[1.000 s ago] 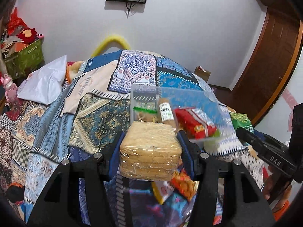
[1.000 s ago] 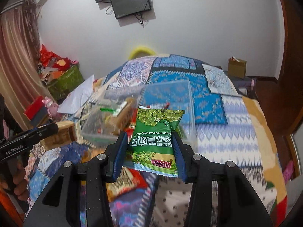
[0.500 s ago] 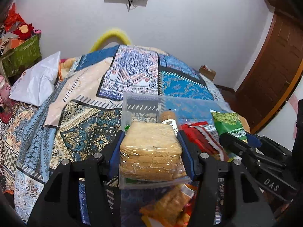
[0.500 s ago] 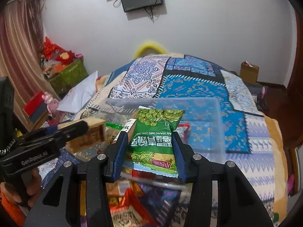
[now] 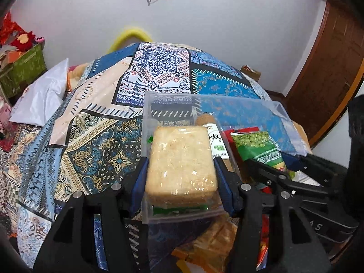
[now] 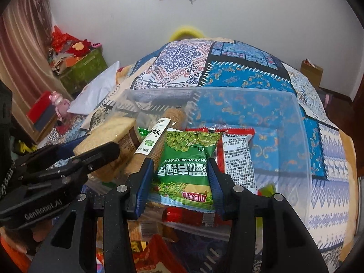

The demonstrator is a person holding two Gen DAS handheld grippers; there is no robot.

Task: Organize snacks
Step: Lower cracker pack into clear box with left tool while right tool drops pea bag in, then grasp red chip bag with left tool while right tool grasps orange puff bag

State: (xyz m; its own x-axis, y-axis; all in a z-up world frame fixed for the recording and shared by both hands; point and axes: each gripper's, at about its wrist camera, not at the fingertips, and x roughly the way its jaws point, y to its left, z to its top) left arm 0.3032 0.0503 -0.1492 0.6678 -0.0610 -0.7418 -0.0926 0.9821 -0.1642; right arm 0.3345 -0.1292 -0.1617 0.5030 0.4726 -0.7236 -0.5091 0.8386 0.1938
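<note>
Snacks, left gripper [image 5: 182, 175] clamps crackers [image 5: 182, 159], right gripper [image 6: 180, 182] peas [image 6: 186, 166]

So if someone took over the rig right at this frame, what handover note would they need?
Left gripper: shut on the wrapped cracker stack, held over the clear bin's left end.
Right gripper: shut on the green pea bag, over the bin's middle.
Done: a red packet and a brown labelled roll lie in the bin.
Left: release both, then collect the loose snacks lying in front of the bin.
</note>
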